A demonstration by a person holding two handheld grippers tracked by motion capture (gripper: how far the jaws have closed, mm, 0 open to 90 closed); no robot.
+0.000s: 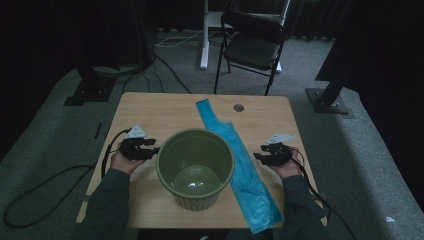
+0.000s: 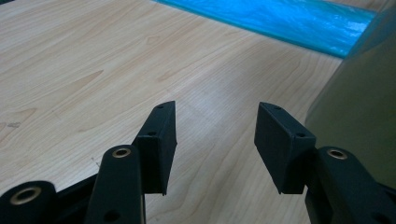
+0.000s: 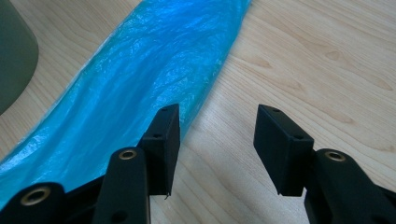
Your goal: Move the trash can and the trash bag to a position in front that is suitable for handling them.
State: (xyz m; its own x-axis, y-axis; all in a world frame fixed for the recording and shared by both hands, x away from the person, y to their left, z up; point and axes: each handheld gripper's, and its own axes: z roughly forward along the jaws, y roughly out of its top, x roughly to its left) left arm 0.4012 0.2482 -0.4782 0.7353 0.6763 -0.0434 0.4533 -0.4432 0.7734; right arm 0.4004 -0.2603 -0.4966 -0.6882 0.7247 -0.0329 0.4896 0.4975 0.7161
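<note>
While both lie apart: one bucket (image 1: 195,167), one blue bag (image 1: 240,160), two open grippers.

No writing, label or number seems readable anywhere, though the high view is dim.

On the light wooden bench (image 1: 150,112): round green plastic bucket (image 1: 195,167) near the front edge, centre. Long blue plastic bag (image 1: 239,165) flat just right of it, perhaps touching, running diagonally from back to front. Left gripper (image 1: 155,149) beside the bucket's left; right gripper (image 1: 257,157) right of the bag. Black folding chair (image 1: 252,42) behind.
</note>
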